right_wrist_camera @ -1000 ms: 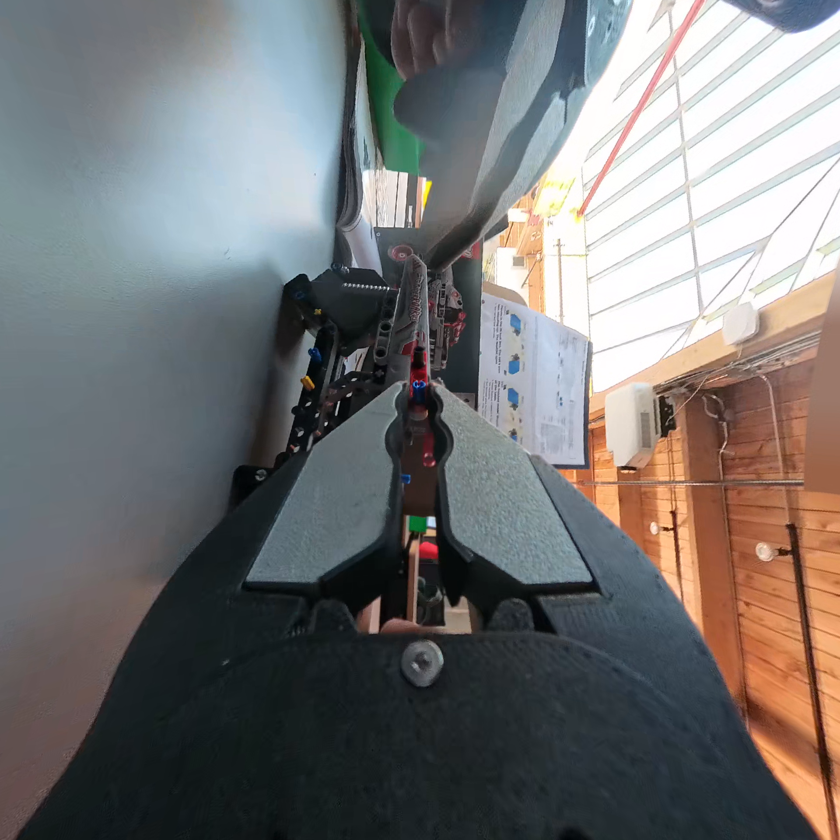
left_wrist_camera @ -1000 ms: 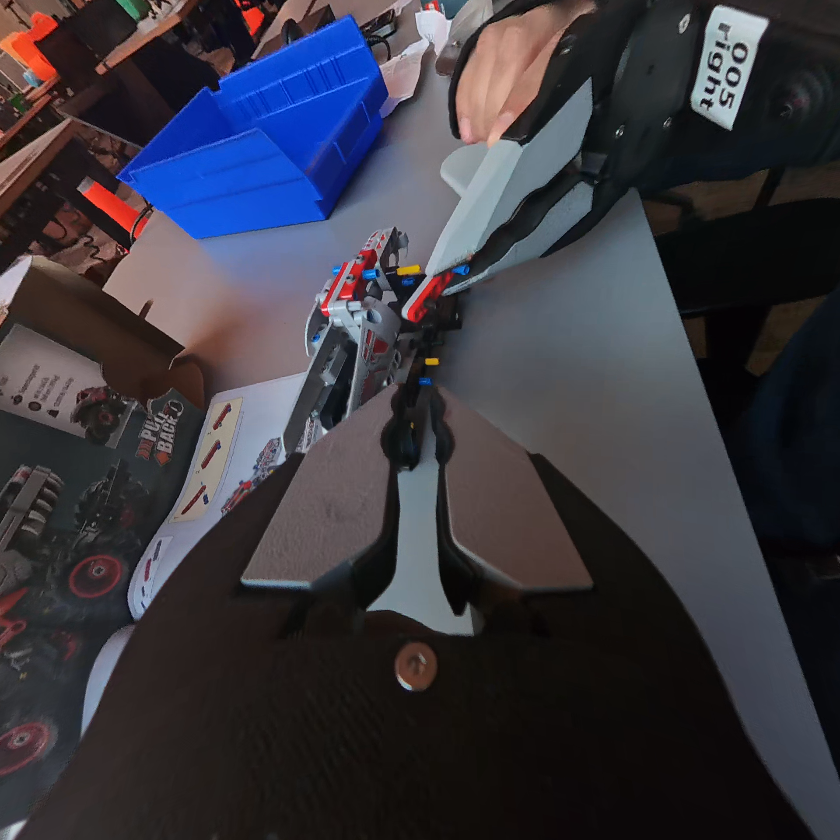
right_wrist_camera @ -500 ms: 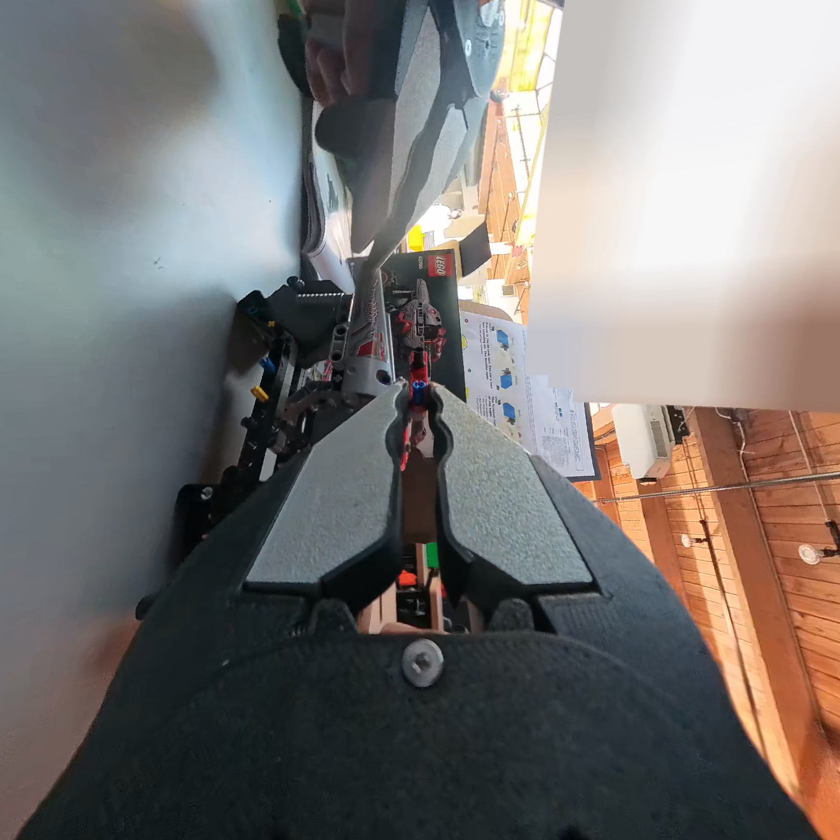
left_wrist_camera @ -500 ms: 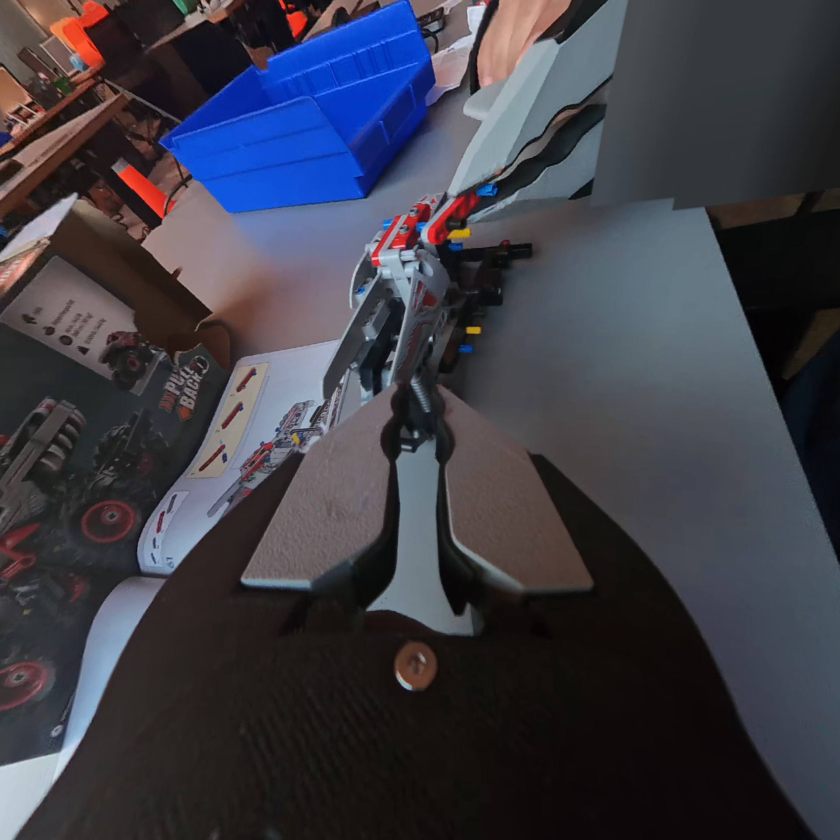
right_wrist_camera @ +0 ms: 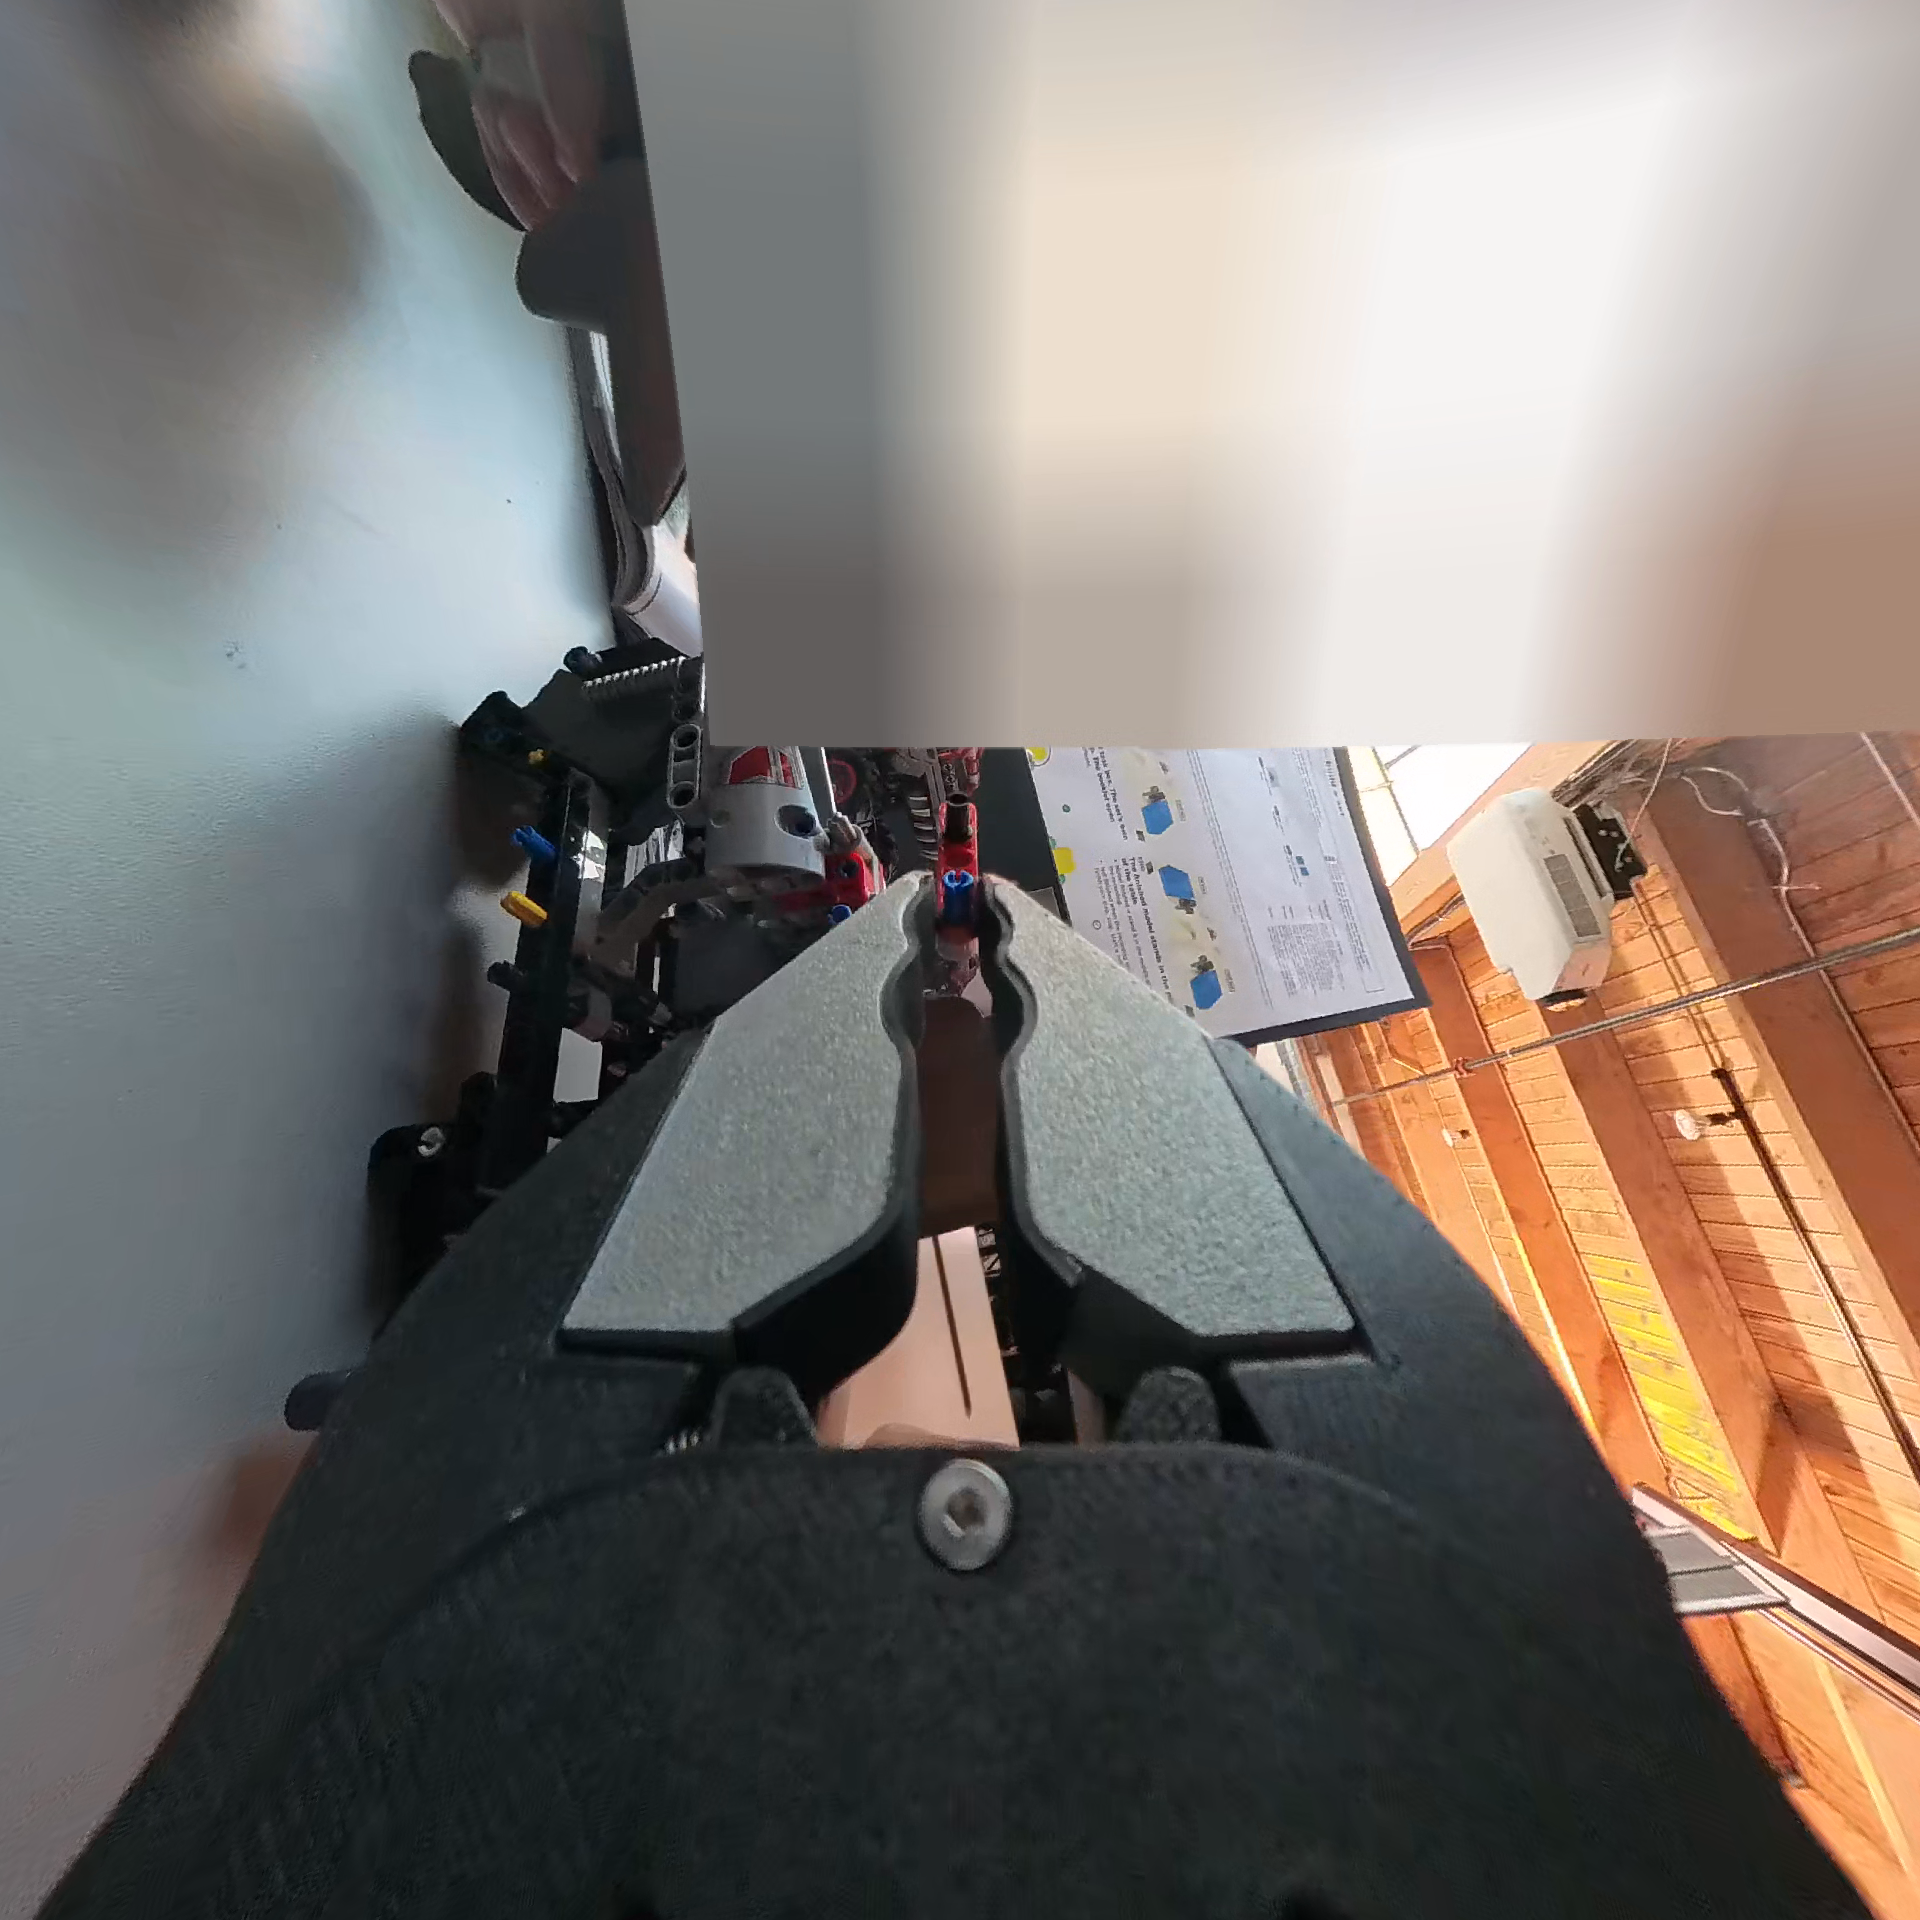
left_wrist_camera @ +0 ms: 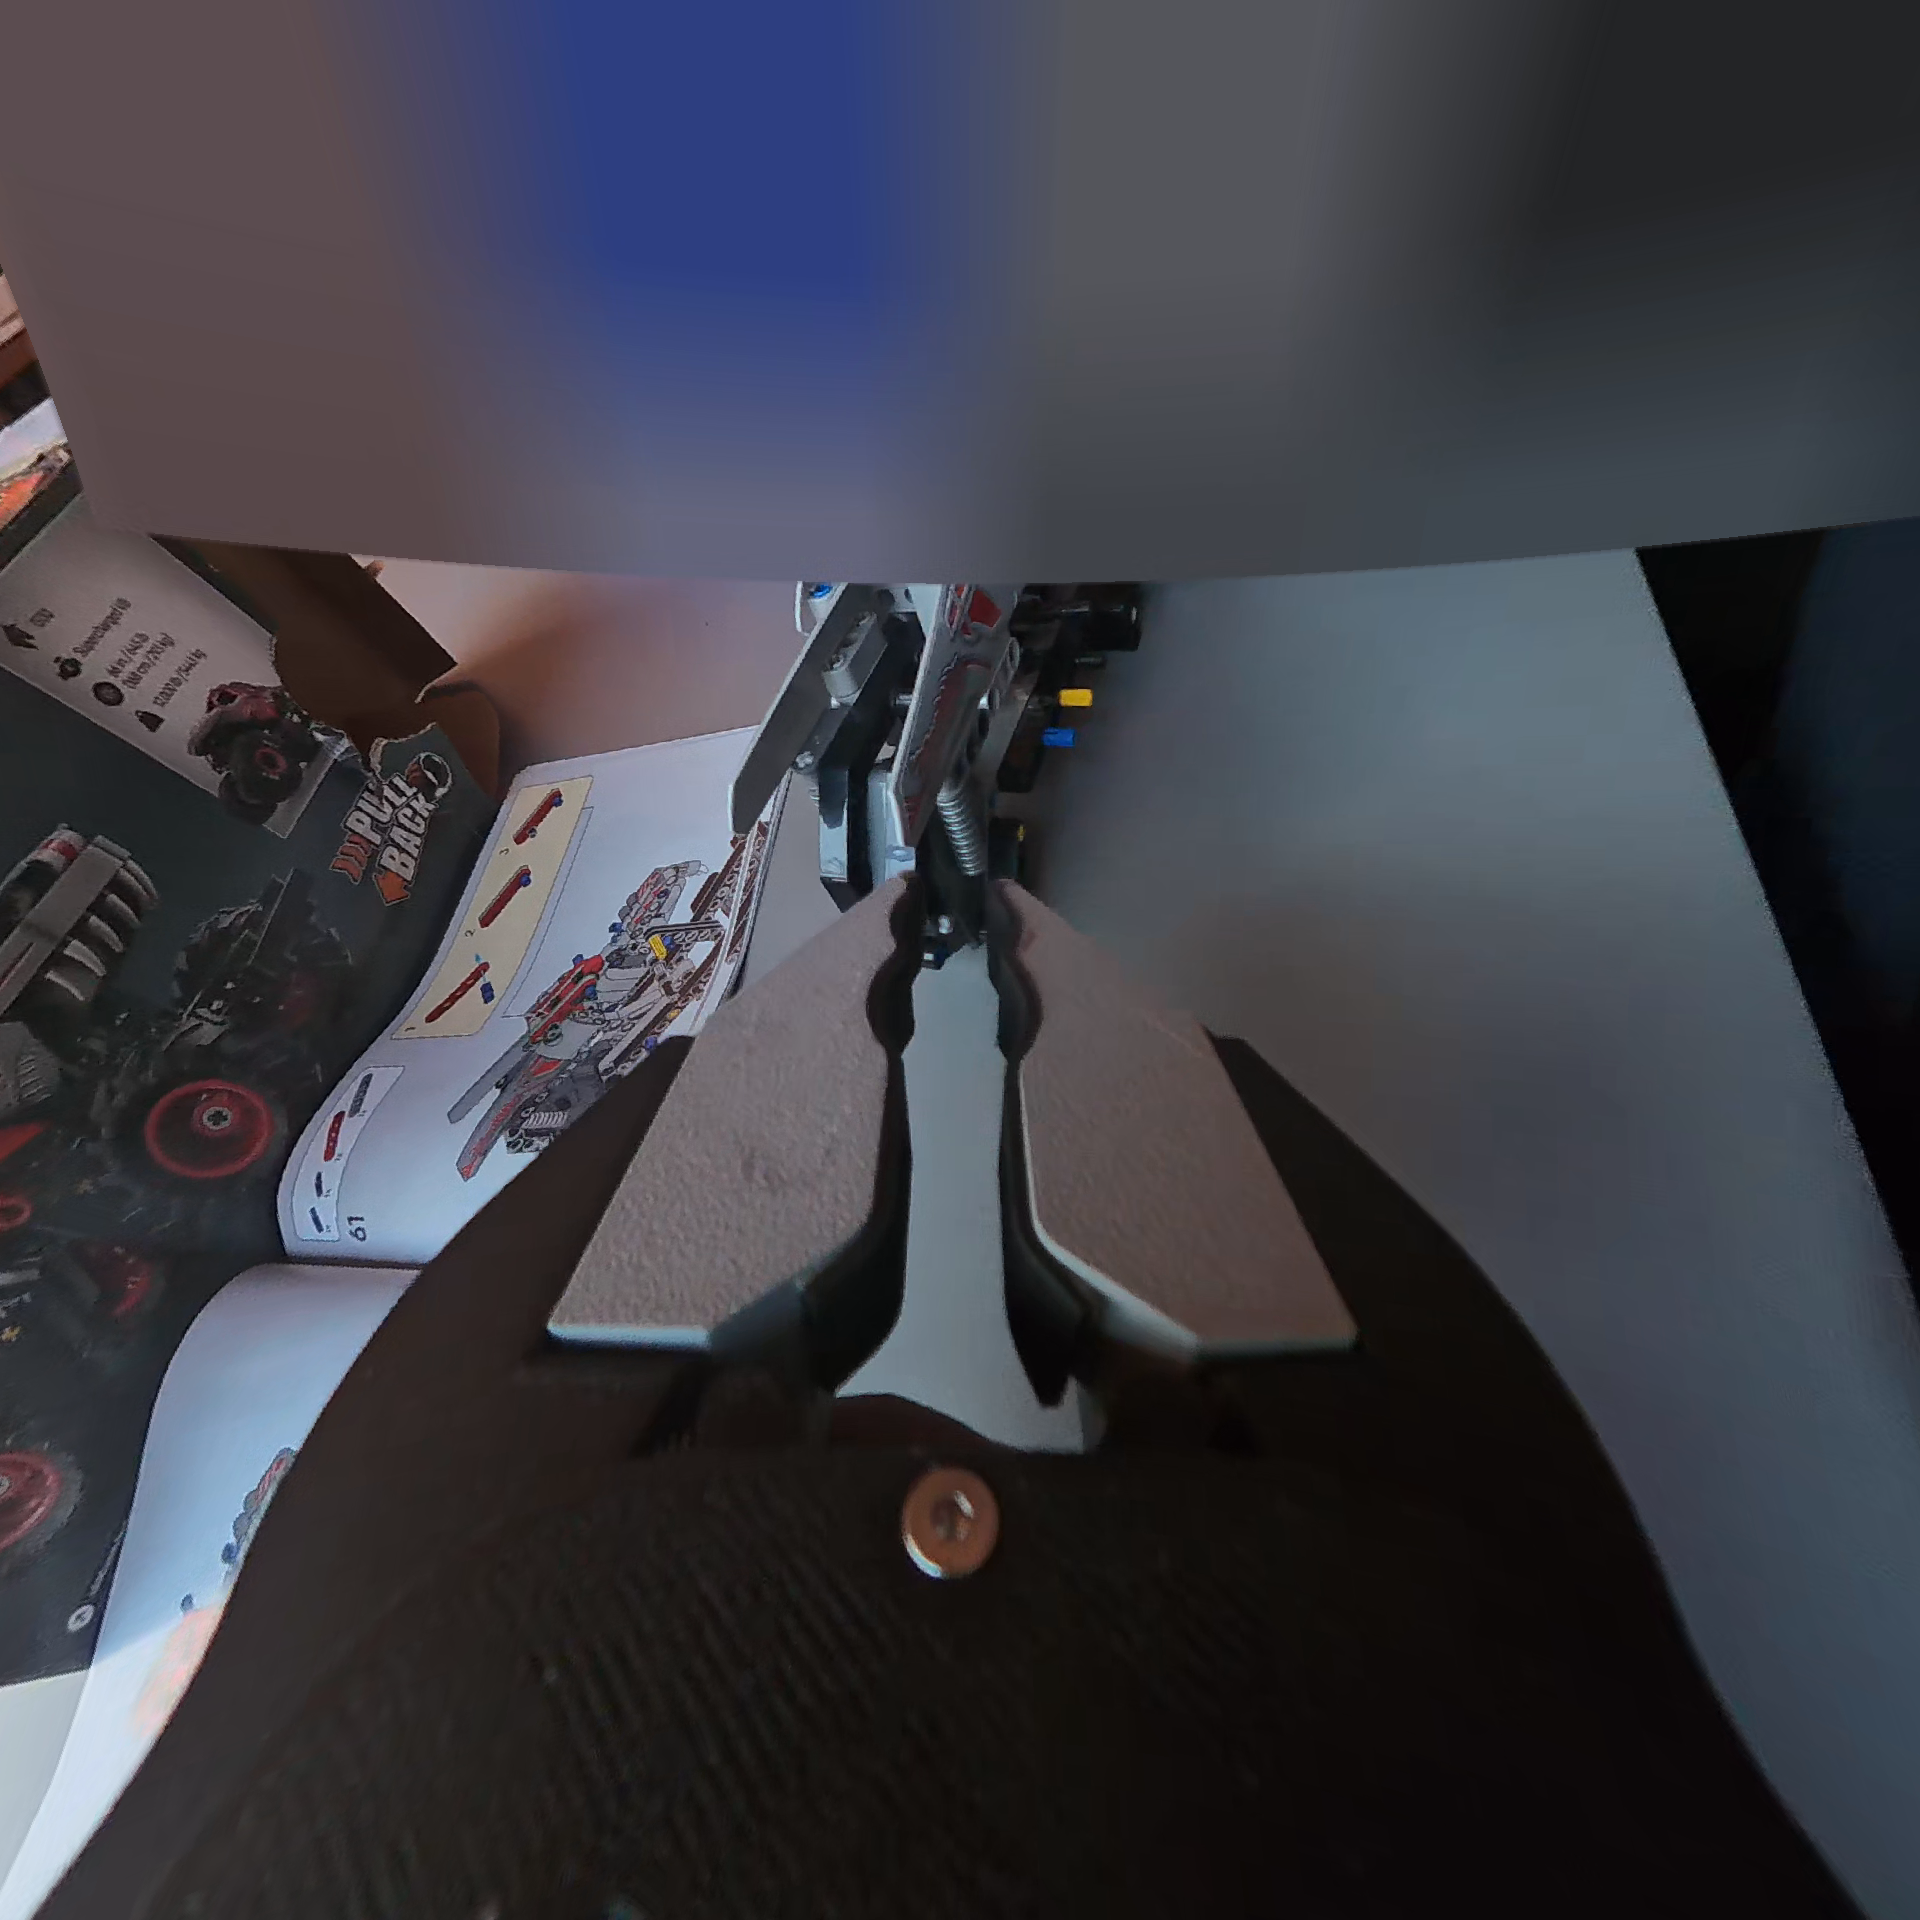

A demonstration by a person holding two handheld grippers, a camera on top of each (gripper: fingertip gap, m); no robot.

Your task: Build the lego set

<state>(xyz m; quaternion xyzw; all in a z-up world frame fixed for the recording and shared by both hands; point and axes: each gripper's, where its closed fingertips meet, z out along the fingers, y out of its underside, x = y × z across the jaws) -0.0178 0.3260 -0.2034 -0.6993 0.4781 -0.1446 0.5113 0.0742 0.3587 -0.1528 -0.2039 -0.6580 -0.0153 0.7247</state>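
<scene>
The partly built lego truck (left_wrist_camera: 925, 717), grey and black with red parts, stands on the grey table (left_wrist_camera: 1403, 935). My left gripper (left_wrist_camera: 951, 906) is shut on its near black end, beside a metal spring. In the right wrist view the truck (right_wrist_camera: 644, 894) lies against the table (right_wrist_camera: 208, 831), seen sideways. My right gripper (right_wrist_camera: 956, 902) is shut on a red beam (right_wrist_camera: 958, 831) with a blue pin, next to the truck's grey and red bodywork. A blur patch hides the truck's far end in the left wrist view.
An open instruction booklet (left_wrist_camera: 540, 987) lies left of the truck, with the dark set box (left_wrist_camera: 156, 935) beyond it. In the right wrist view a hand (right_wrist_camera: 530, 135) shows at the top, with a printed sheet (right_wrist_camera: 1226, 894) and a wooden wall (right_wrist_camera: 1662, 1195) behind. One gripper's finger ends stand about 12 centimetres off the other's.
The left wrist view has closed in and tipped down on the truck. The blue bin and the right gripper are now behind a blur patch. Both grippers kept their hold.
</scene>
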